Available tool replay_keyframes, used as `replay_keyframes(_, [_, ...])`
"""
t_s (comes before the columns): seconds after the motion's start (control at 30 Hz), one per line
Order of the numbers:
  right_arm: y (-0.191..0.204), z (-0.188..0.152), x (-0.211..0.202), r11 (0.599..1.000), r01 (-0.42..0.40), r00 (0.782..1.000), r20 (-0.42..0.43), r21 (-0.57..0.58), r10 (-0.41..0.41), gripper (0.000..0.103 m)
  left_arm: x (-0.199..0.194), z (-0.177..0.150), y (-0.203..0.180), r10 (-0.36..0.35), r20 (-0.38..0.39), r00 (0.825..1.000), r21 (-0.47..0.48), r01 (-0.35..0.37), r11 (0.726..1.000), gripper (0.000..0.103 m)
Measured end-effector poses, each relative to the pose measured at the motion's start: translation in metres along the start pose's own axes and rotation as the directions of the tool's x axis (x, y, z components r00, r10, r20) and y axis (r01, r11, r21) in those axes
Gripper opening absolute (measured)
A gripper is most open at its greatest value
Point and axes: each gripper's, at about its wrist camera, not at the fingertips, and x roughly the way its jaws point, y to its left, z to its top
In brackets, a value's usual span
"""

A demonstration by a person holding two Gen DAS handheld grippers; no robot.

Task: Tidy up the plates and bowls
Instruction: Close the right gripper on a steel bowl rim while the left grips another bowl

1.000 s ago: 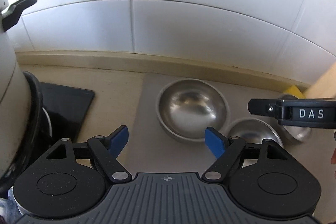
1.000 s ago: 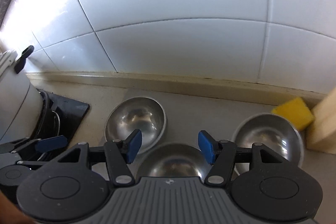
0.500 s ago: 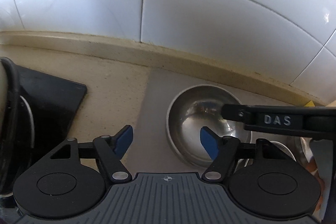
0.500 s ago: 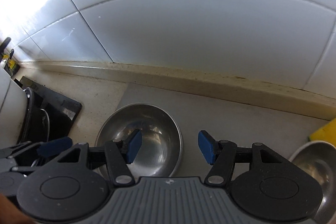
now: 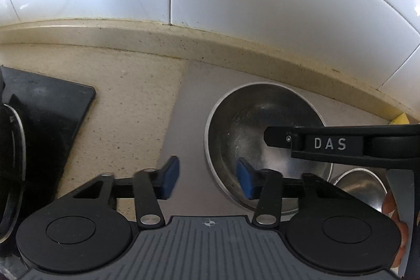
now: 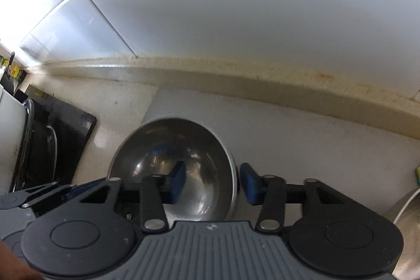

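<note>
Right wrist view: both hand-held grippers are closing on the big steel bowl (image 6: 181, 148), the right hand-held gripper (image 6: 211, 181) straddling its rim, the left hand-held gripper (image 5: 207, 179) likewise. Pads aren't pressing yet. Next, I'd judge, pinch firmly, then lift.

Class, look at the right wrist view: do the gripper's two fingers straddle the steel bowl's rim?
Yes: one blue pad sits inside the steel bowl, the other outside its right rim.

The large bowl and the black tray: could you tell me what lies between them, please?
Only bare mat and counter separate bowl from tray, in both views.
</note>
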Motion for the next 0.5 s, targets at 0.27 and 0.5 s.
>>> replay_keyframes(0.27, [-0.008,-0.002,-0.001,0.999,-0.018,1.000,-0.018,0.028,0.019,0.000,0.003,0.002,-0.007,0.011,-0.015,1.000,0.032,-0.011,0.999,0.025])
replay_keyframes(0.5, [-0.007,0.002,-0.016,0.998,-0.043,0.999,0.023,0.050,0.042,0.000,-0.016,0.009,-0.005,0.003,0.036,0.999,0.032,-0.004,0.999,0.026])
